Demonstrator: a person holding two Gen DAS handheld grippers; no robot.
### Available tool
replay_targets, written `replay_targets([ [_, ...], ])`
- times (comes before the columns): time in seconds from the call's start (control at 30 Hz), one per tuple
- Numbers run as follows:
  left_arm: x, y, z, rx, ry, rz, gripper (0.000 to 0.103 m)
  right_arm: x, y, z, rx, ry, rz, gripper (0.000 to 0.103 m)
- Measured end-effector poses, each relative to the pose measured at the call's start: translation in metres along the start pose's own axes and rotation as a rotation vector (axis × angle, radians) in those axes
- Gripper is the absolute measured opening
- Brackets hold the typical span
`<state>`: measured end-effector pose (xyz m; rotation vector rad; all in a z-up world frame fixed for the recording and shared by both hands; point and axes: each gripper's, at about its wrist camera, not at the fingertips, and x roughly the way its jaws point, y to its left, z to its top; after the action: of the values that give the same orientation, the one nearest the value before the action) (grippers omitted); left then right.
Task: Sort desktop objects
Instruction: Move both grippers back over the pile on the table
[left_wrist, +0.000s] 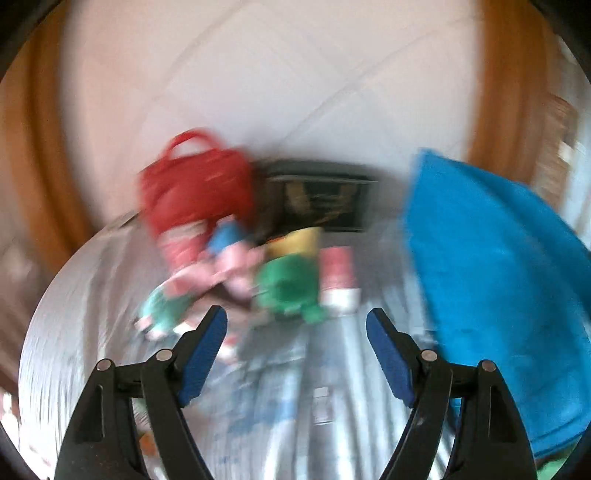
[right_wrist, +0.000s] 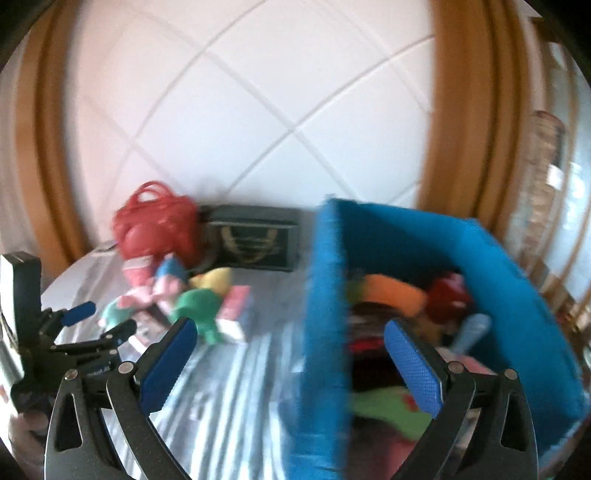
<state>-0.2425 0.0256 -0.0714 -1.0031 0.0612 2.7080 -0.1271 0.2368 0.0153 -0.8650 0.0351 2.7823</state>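
A blurred pile of small toys lies on the round table: a green plush (left_wrist: 290, 286) (right_wrist: 197, 306), a yellow one (left_wrist: 297, 240) (right_wrist: 216, 278), a pink one (left_wrist: 229, 264), a teal one (left_wrist: 166, 312) (right_wrist: 116, 312) and a red-and-white box (left_wrist: 338, 278) (right_wrist: 234, 308). My left gripper (left_wrist: 295, 321) is open and empty, just short of the pile; it also shows in the right wrist view (right_wrist: 101, 319). My right gripper (right_wrist: 290, 332) is open and empty, straddling the near wall of a blue fabric bin (right_wrist: 325, 314) (left_wrist: 491, 273) that holds several toys.
A red handbag (left_wrist: 195, 184) (right_wrist: 157, 225) and a dark box with gold print (left_wrist: 317, 199) (right_wrist: 253, 240) stand at the table's back against a white tiled wall. Orange-brown frames flank the wall. The table (left_wrist: 280, 398) has a shiny silver striped cover.
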Motion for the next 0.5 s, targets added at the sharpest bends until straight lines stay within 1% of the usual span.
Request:
replay_targets([
  [0.03, 0.005, 0.022, -0.009, -0.038, 0.01, 0.061, 0.078, 0.01, 0.014, -0.001, -0.015, 0.01, 0.033, 0.103],
  [0.1, 0.014, 0.061, -0.025, -0.103, 0.048, 0.126, 0.078, 0.027, 0.034, -0.007, -0.03, 0.027, 0.094, 0.103],
  [0.2, 0.025, 0.115, -0.058, -0.195, 0.117, 0.192, 0.078, 0.059, 0.064, -0.018, -0.054, 0.076, 0.183, 0.103],
  [0.33, 0.04, 0.179, -0.118, -0.284, 0.212, 0.306, 0.078, 0.104, 0.112, -0.039, -0.122, 0.166, 0.27, 0.103],
  [0.4, 0.052, 0.203, -0.145, -0.332, 0.264, 0.338, 0.078, 0.122, 0.132, -0.052, -0.153, 0.209, 0.299, 0.103],
  [0.5, 0.066, 0.23, -0.176, -0.389, 0.313, 0.358, 0.078, 0.147, 0.164, -0.074, -0.189, 0.285, 0.344, 0.103],
])
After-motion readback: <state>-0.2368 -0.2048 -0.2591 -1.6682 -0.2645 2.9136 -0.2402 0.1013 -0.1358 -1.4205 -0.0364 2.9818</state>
